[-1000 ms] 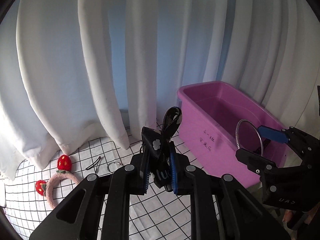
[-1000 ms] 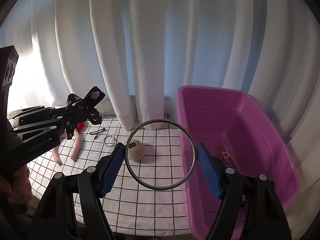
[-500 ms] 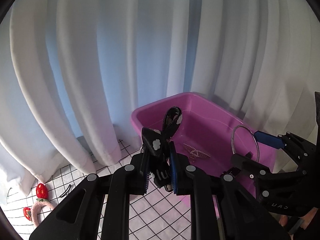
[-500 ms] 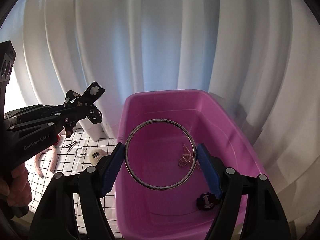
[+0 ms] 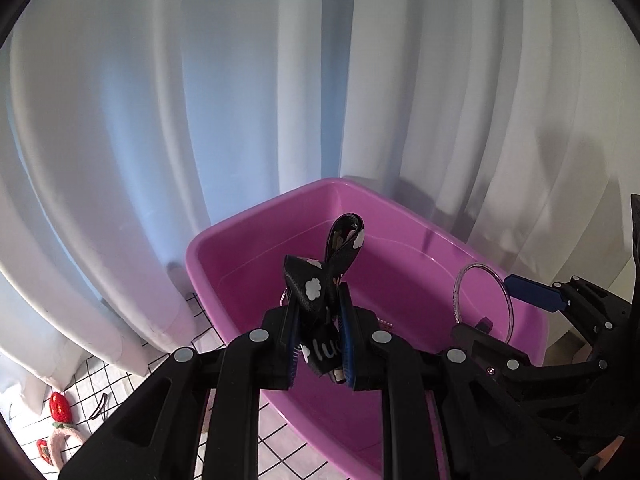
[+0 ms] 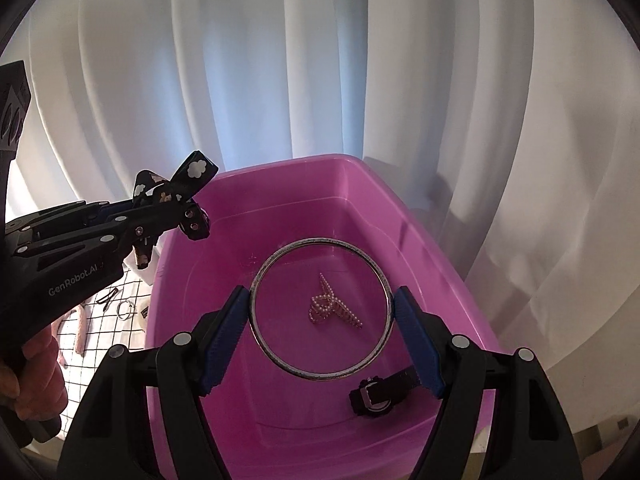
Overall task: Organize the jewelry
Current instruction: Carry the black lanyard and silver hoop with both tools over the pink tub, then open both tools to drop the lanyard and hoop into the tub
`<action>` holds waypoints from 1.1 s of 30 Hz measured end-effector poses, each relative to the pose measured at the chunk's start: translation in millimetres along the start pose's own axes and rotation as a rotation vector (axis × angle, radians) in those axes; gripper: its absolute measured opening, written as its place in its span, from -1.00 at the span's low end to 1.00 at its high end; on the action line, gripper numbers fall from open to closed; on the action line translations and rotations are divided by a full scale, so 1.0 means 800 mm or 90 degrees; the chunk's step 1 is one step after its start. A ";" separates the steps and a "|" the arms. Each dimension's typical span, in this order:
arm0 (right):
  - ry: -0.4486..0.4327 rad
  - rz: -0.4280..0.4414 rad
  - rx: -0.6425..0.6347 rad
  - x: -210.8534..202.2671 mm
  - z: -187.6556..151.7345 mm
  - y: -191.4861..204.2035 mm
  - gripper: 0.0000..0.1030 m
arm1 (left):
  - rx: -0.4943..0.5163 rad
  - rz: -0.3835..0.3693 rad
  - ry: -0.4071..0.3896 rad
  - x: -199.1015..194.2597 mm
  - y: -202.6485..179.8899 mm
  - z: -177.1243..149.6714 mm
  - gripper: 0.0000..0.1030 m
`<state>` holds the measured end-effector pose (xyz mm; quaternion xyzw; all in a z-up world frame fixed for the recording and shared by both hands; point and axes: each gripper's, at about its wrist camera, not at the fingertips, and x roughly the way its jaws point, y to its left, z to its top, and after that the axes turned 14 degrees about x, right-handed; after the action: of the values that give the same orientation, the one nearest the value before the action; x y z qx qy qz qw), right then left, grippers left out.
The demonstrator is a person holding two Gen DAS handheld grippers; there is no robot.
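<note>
My left gripper (image 5: 318,324) is shut on a black hair bow (image 5: 320,280) with white flowers, held over the near-left rim of the pink tub (image 5: 200,248). From the right wrist view the same bow (image 6: 176,188) sticks out of the left gripper (image 6: 192,220) at the tub's left edge (image 6: 160,280). My right gripper (image 6: 320,316) is shut on a silver bangle (image 6: 256,308), hanging above the tub's inside; the bangle (image 5: 508,300) also shows edge-on at the right. A pearl bracelet (image 6: 332,306) and a black watch (image 6: 376,396) lie on the tub floor.
A white curtain (image 5: 240,100) hangs close behind the tub. On the checked cloth (image 5: 108,384) at the left lie a strawberry headband (image 5: 60,420), a dark hairpin (image 6: 109,298) and a small ring (image 6: 125,309). A hand (image 6: 32,372) holds the left gripper.
Both grippers have swung right from over the checked cloth to over the pink tub, each still gripping its item. The headband and small pieces have slid off to the far left.
</note>
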<state>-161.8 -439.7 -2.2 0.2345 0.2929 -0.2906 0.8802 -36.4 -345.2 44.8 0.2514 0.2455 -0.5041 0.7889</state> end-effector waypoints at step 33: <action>0.112 -0.043 0.078 0.054 -0.010 -0.037 0.43 | -0.018 -0.010 0.181 0.087 -0.011 -0.017 0.49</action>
<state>-155.3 -472.7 -43.1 0.3022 0.3582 -0.3155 0.8251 -20.6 -386.8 -11.6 0.3069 0.3638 -0.4660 0.7459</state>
